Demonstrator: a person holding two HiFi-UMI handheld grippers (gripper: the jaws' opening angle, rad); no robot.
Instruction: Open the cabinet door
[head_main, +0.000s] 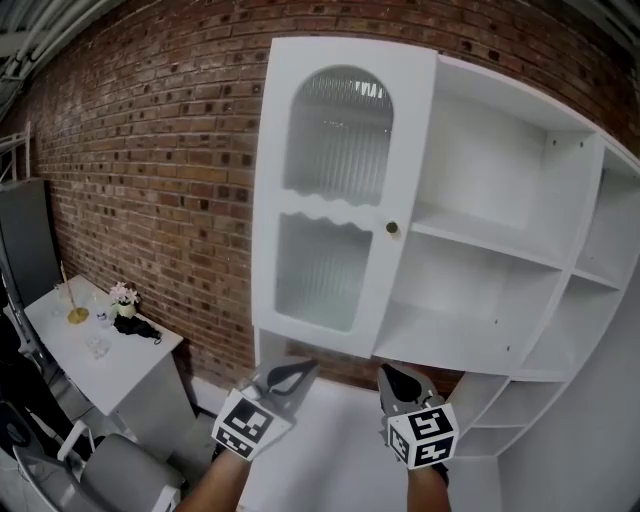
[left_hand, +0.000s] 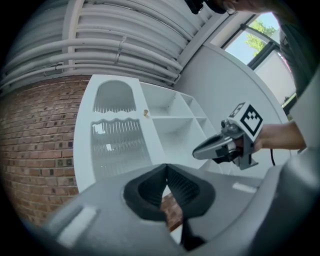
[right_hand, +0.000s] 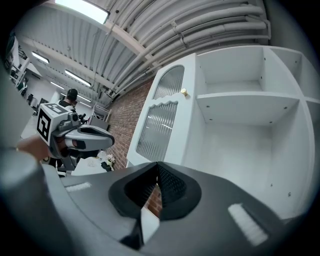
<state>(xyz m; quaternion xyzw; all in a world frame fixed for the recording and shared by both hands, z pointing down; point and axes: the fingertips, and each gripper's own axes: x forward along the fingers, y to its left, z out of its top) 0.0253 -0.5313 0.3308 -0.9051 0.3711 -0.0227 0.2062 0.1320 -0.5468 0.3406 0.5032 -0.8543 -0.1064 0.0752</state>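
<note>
The white cabinet (head_main: 490, 250) stands against the brick wall, its bare shelves showing. Its door (head_main: 330, 200), with two ribbed glass panels and a small brass knob (head_main: 392, 228), stands swung out to the left. Below it, my left gripper (head_main: 295, 375) and right gripper (head_main: 400, 382) are side by side, both shut and holding nothing, well short of the door. The left gripper view shows the door (left_hand: 115, 135), the knob (left_hand: 146, 113) and the right gripper (left_hand: 200, 150) past my shut jaws. The right gripper view has the door (right_hand: 162, 115), the knob (right_hand: 184, 92) and the left gripper (right_hand: 107, 140).
A small white table (head_main: 60, 335) at the left carries a gold dish, a little flower pot and a black item. A grey chair (head_main: 120, 475) sits at the lower left, with a dark panel (head_main: 25, 240) behind. The brick wall (head_main: 150, 150) runs behind everything.
</note>
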